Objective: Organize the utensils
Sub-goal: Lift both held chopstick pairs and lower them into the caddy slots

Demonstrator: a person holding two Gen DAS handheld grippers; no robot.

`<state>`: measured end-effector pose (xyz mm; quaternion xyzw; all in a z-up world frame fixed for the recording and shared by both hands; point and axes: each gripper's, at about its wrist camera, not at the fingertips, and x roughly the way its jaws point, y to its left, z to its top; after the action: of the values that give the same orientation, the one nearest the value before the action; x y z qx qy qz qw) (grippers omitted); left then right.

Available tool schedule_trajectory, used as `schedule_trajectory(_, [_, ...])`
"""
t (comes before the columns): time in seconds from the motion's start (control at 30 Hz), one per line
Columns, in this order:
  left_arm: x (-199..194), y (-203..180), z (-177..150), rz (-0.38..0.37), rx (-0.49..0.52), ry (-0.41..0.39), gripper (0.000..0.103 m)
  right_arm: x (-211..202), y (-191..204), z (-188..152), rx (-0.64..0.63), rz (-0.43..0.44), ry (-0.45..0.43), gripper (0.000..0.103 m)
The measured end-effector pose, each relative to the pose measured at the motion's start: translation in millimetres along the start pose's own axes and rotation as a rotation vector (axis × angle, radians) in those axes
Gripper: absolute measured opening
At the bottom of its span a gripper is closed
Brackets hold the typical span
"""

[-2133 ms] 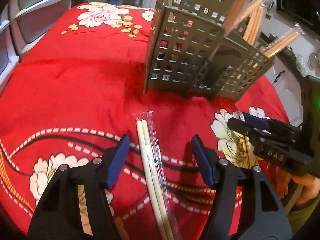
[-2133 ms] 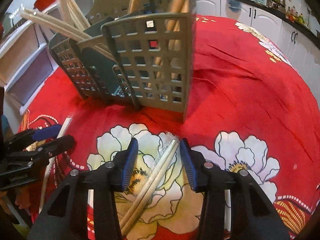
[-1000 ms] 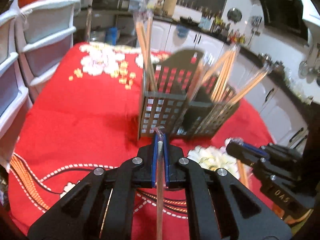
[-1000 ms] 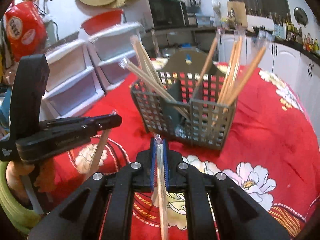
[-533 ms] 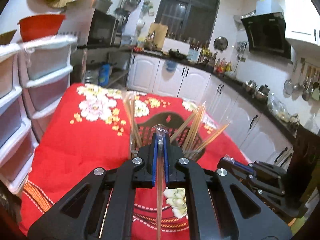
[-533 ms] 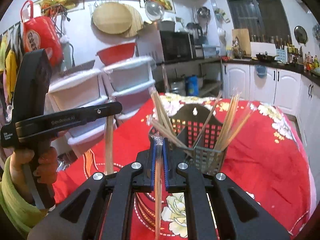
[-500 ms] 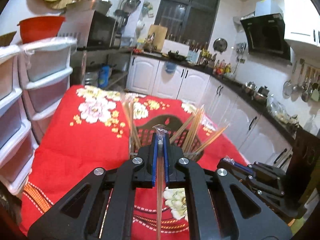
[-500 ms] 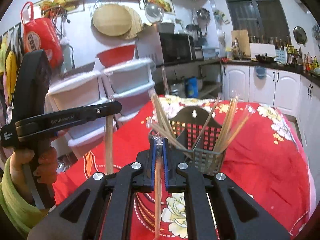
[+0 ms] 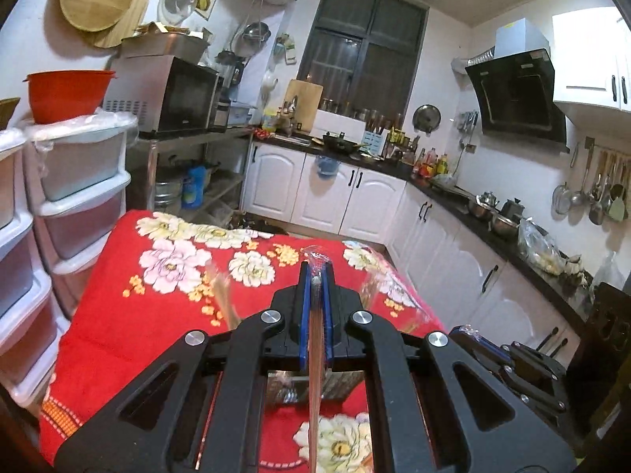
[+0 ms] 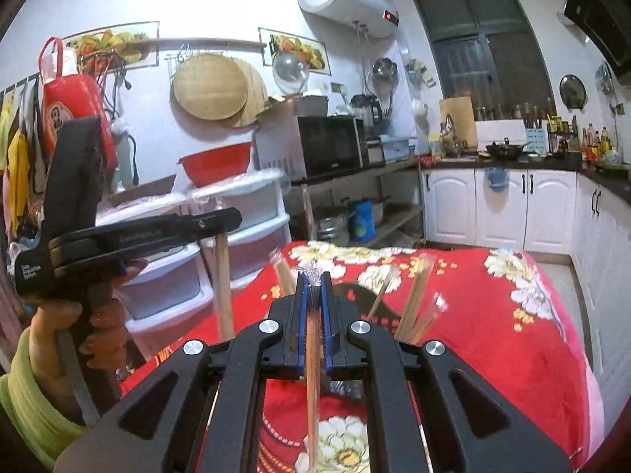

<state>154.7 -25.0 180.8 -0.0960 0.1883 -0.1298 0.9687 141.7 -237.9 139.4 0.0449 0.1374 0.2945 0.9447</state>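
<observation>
My left gripper is shut on a plastic-wrapped pair of chopsticks that hangs down between its blue pads. My right gripper is shut on another wrapped pair of chopsticks. Both are held high above the red floral tablecloth. The grey lattice utensil holder stands below, mostly hidden behind the fingers, with several wrapped chopsticks sticking up from it. The left gripper also shows at the left of the right wrist view, gripping its chopsticks upright.
White plastic drawer units stand left of the table, with a red bowl on top. A microwave sits behind them. White kitchen cabinets and a dark counter run along the back and right.
Both grippers closed on wrapped chopsticks lying on the cloth and have lifted them high above the table; the holder has dropped lower in both views.
</observation>
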Motion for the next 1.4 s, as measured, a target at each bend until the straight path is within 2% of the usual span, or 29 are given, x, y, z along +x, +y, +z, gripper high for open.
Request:
schedule_trajectory(0.53, [50, -10, 46, 0.070, -0.019, -0.089, 0.001, 22, -24, 53, 0.000, -0.016, -0.118, 0.006])
schedule_trajectory(0.77, [71, -11, 55, 0.095, -0.034, -0.131, 0.001, 38, -36, 65, 0.015, -0.024, -0.146, 0.006])
schedule_trajectory(1.0, [93, -14, 51, 0.131, -0.018, -0.144, 0.001, 55, -47, 65, 0.012, -0.052, -0.161, 0.006])
schedule_trajectory(1.27, [108, -15, 35, 0.145, 0.008, -0.162, 0.001, 74, -60, 45, 0.032, -0.081, -0.179, 0.006])
schedule_trajectory(1.4, [119, -14, 26, 0.157, 0.028, -0.145, 0.001, 85, -66, 33, 0.059, -0.078, -0.169, 0.006])
